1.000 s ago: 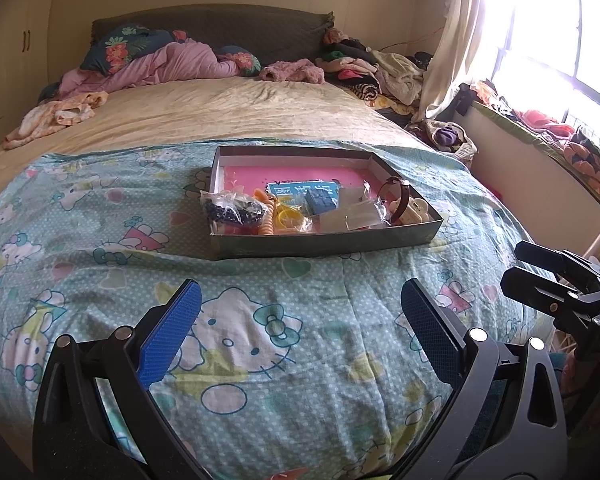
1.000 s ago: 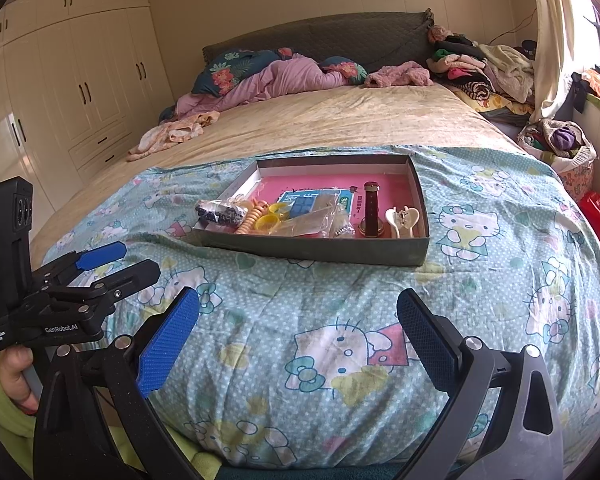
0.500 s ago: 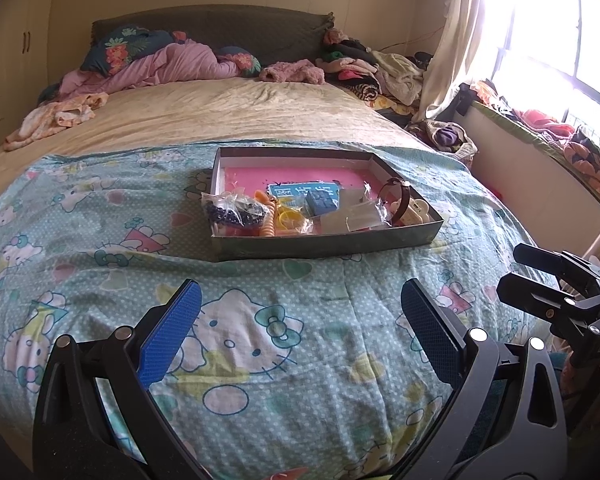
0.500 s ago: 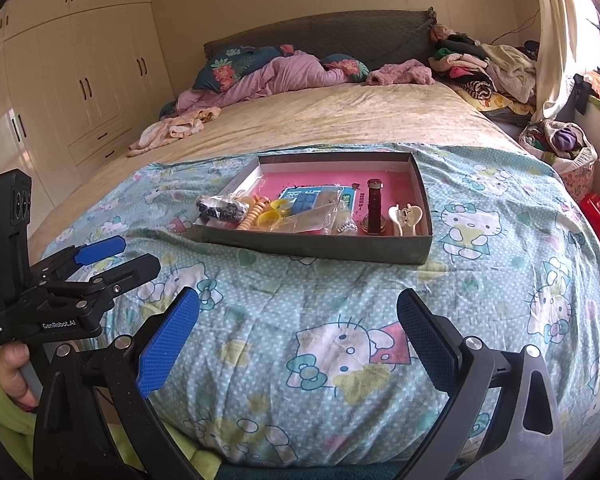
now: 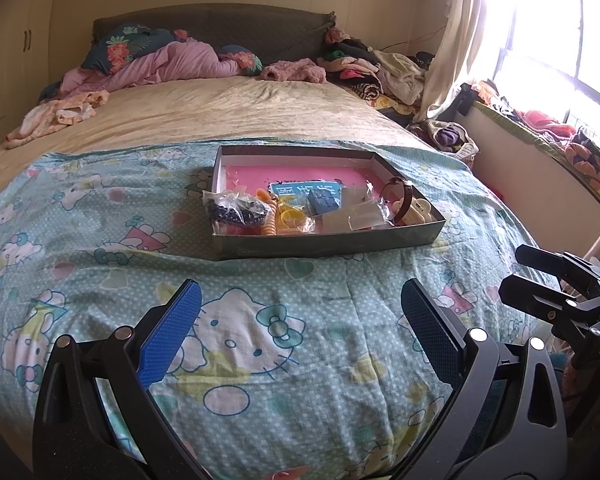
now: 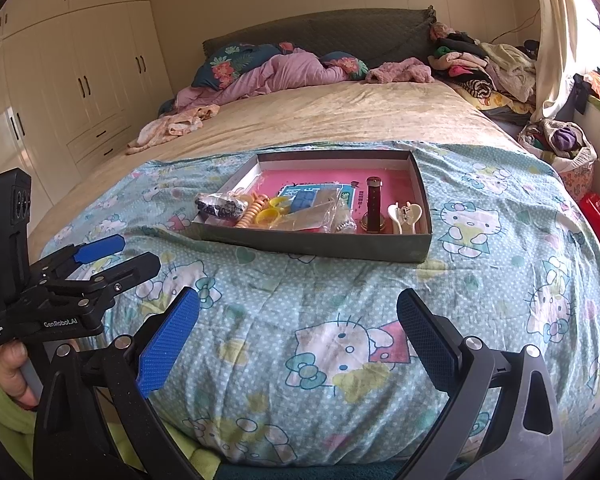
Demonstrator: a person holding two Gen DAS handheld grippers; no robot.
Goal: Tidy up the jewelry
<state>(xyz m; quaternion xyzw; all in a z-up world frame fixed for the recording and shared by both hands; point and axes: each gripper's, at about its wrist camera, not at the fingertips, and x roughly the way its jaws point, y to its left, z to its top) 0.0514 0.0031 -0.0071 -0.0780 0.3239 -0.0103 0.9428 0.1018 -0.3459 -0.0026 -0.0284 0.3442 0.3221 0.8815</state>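
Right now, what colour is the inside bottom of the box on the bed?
Pink; the box floor shows best in the right wrist view.

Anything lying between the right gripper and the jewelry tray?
No: in the right wrist view only bare patterned bedspread separates the open right gripper from the tray.

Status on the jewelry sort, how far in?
Nothing looks done: the bags, coil ties and watch lie mixed in the box. Nothing in hand: left gripper and right gripper are open, short of the box. All sorting remains.
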